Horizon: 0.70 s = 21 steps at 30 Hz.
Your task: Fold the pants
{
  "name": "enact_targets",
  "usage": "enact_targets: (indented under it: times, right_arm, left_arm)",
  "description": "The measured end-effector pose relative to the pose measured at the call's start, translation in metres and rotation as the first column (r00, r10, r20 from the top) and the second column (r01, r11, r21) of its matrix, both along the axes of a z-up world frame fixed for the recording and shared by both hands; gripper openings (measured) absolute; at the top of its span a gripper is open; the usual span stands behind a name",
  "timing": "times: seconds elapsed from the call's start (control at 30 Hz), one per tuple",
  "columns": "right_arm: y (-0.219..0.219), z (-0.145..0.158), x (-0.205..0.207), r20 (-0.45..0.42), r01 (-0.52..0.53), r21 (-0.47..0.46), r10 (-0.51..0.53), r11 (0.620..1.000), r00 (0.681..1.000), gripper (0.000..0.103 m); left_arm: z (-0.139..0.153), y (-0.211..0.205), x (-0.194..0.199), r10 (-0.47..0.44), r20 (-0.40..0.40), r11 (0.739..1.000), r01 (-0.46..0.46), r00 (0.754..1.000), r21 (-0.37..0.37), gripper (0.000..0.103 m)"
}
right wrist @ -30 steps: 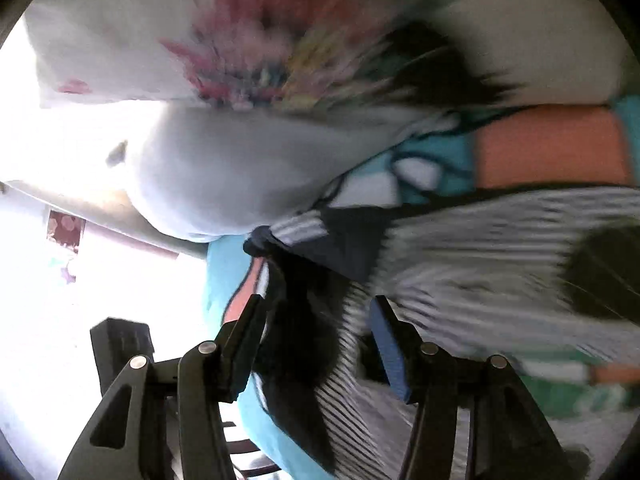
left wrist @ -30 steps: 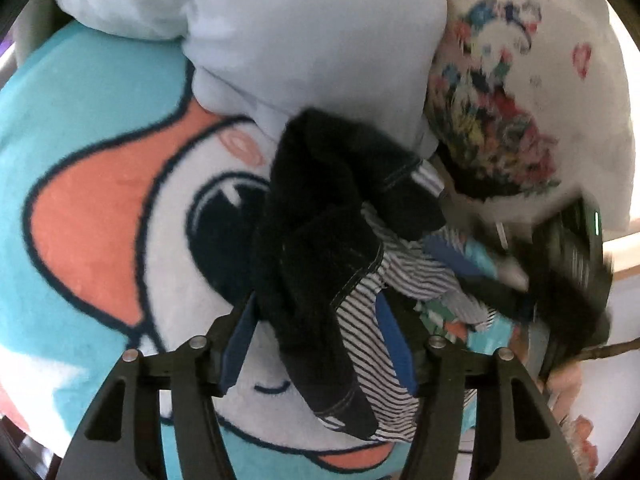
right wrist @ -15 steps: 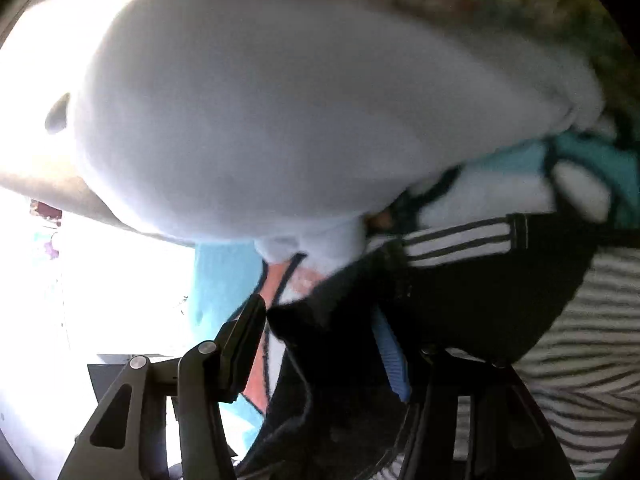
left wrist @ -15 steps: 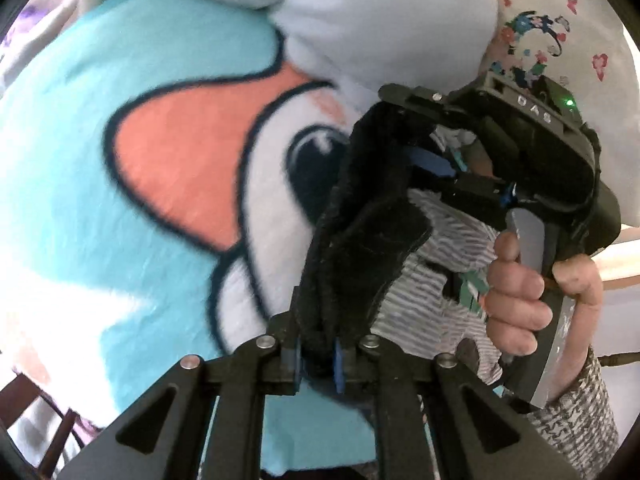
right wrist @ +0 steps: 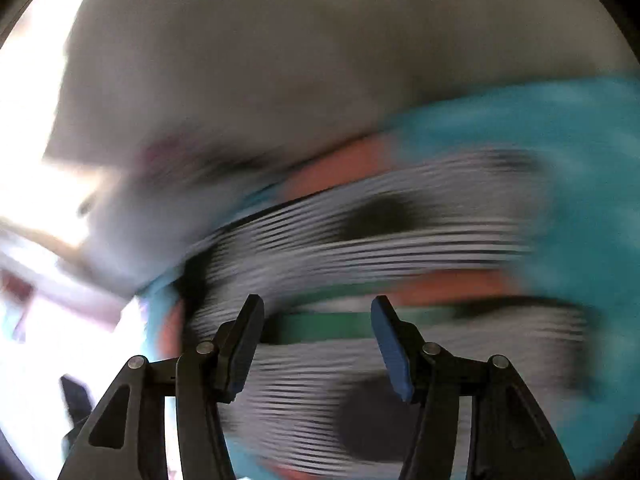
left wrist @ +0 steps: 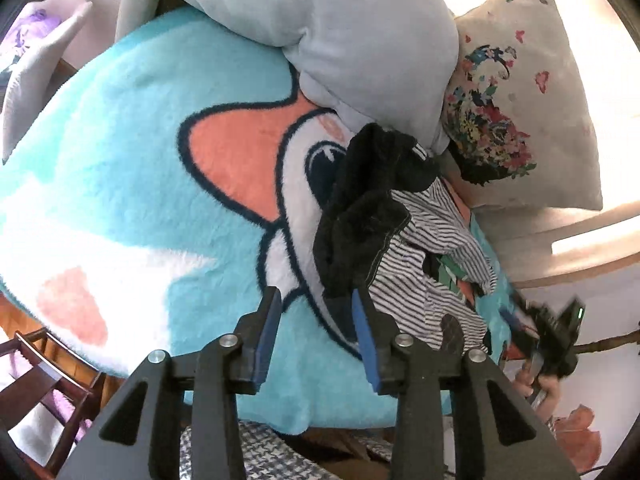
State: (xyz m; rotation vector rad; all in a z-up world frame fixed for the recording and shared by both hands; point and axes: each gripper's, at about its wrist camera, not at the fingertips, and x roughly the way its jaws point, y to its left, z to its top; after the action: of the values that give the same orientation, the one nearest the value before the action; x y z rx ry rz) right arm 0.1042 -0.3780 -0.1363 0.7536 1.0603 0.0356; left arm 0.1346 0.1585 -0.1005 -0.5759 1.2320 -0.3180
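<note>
Dark black pants (left wrist: pixel 368 208) lie crumpled on a turquoise cartoon blanket (left wrist: pixel 140 140), partly over a black-and-white striped garment (left wrist: pixel 432 240). My left gripper (left wrist: pixel 316 316) hovers just short of the pants' near end and its jaws are opening. The cloth tip hangs between the blue pads close to the right one, and neither pad presses it. In the left wrist view my right gripper (left wrist: pixel 556 340) is a blur in a hand at the lower right. Its own view is smeared: that gripper (right wrist: pixel 316 320) stands open over the striped garment (right wrist: pixel 400 240), holding nothing.
A large pale grey pillow (left wrist: pixel 340 32) and a floral cushion (left wrist: pixel 520 100) press against the far side of the clothes. A dark wooden chair (left wrist: pixel 44 380) stands at the lower left, past the blanket's edge. A green band (right wrist: pixel 320 324) crosses the striped cloth.
My left gripper was shut on the black pants, then let go and drew back. The right gripper left the pants and swung out to the lower right over the striped cloth.
</note>
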Motion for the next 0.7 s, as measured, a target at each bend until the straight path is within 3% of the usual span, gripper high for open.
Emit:
enact_targets:
  times: [0.03,0.1,0.17,0.23,0.3,0.33,0.37,0.4,0.5,0.7]
  right_arm:
    - [-0.033,-0.008,-0.020,-0.033,0.070,-0.055,-0.072,0.996,0.997,0.061]
    - [-0.069,-0.022,-0.051,-0.086,0.161,-0.065,-0.166,0.985,0.982,0.062]
    - [-0.073,-0.035,-0.066,-0.106,0.207,-0.040,-0.210,0.977,0.972,0.062]
    - [-0.054,-0.044,-0.060,-0.112,0.194,-0.029,-0.196,0.981,0.974,0.062]
    - [-0.041,-0.073,-0.077,-0.120,0.169,0.005,-0.167,0.986,0.979,0.059]
    - [-0.034,-0.087,-0.087,-0.117,0.160,0.020,-0.156,0.987,0.981,0.052]
    - [-0.032,-0.090,-0.089,-0.113,0.154,0.033,-0.149,0.988,0.982,0.016]
    - [-0.035,-0.094,-0.087,-0.120,0.143,0.078,-0.134,0.987,0.984,0.008]
    - [-0.037,-0.090,-0.096,-0.086,0.146,0.065,-0.140,0.987,0.986,0.008]
    - [-0.061,-0.083,-0.104,-0.136,0.195,-0.016,-0.196,0.981,0.971,0.011]
  left_arm:
    - [0.002,-0.001,-0.005,0.002,0.001,1.000,-0.002,1.000,0.011,0.035]
    - [0.004,-0.005,-0.013,0.003,0.000,1.000,-0.003,1.000,0.018,0.035]
    - [0.007,-0.016,-0.017,-0.004,0.003,1.000,0.004,1.000,0.030,0.035]
    - [0.014,-0.030,-0.020,-0.024,0.012,0.998,0.023,1.000,0.060,0.035]
    - [0.022,-0.045,-0.024,-0.049,0.025,0.994,0.046,0.999,0.094,0.035]
    - [0.026,-0.051,-0.025,-0.056,0.031,0.992,0.052,0.998,0.112,0.035]
    - [0.027,-0.055,-0.027,-0.058,0.035,0.991,0.053,0.998,0.124,0.035]
    - [0.031,-0.060,-0.029,-0.062,0.042,0.989,0.055,0.997,0.139,0.035]
    - [0.038,-0.068,-0.033,-0.067,0.061,0.986,0.056,0.996,0.160,0.035]
    - [0.042,-0.088,-0.020,-0.115,0.097,0.970,0.091,0.989,0.224,0.036]
